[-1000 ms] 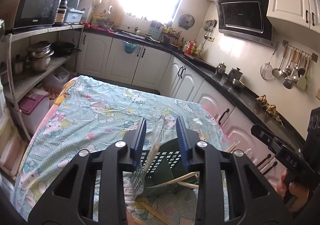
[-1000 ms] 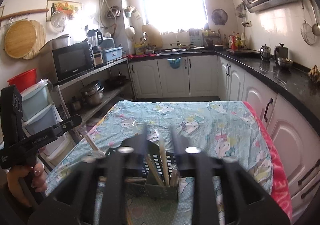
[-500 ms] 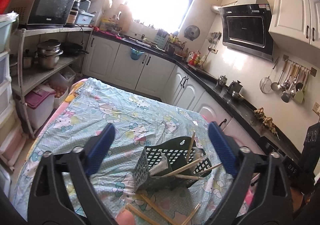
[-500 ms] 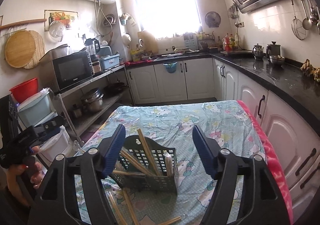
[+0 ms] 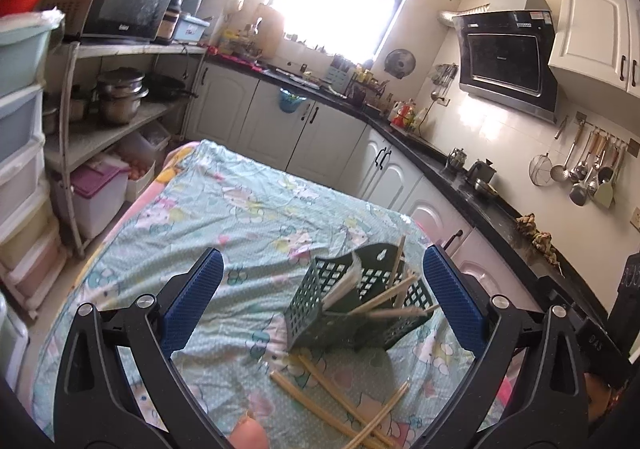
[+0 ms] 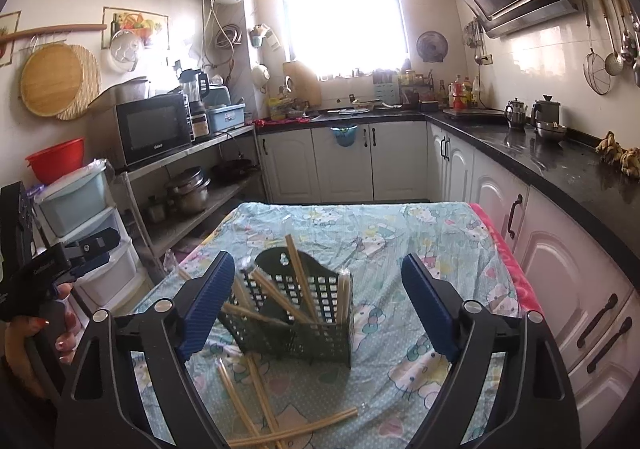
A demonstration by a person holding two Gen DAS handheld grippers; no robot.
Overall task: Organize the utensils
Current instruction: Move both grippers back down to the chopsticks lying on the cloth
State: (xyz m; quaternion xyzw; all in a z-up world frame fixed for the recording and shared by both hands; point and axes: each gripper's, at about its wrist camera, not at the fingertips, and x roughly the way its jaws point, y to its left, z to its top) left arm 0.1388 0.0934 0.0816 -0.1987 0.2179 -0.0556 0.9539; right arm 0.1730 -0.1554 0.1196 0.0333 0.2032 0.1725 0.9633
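A dark green perforated utensil basket (image 5: 352,309) (image 6: 296,313) stands on the table with several wooden chopsticks leaning in it. More loose chopsticks (image 5: 344,401) (image 6: 264,401) lie crossed on the cloth in front of it. My left gripper (image 5: 324,289) is open and empty, above and short of the basket. My right gripper (image 6: 316,289) is open and empty, framing the basket from the near side. The left gripper also shows in the right wrist view (image 6: 60,261), held by a hand.
The table carries a light green cartoon-print cloth (image 5: 224,209) (image 6: 400,233). A metal shelf rack with pots and microwave (image 5: 116,97) stands on the left. White cabinets under a black counter (image 6: 560,169) run along the right and back.
Both grippers went from shut to wide open and drew back from the basket. Chopsticks now rest in the basket, and more of the table shows.
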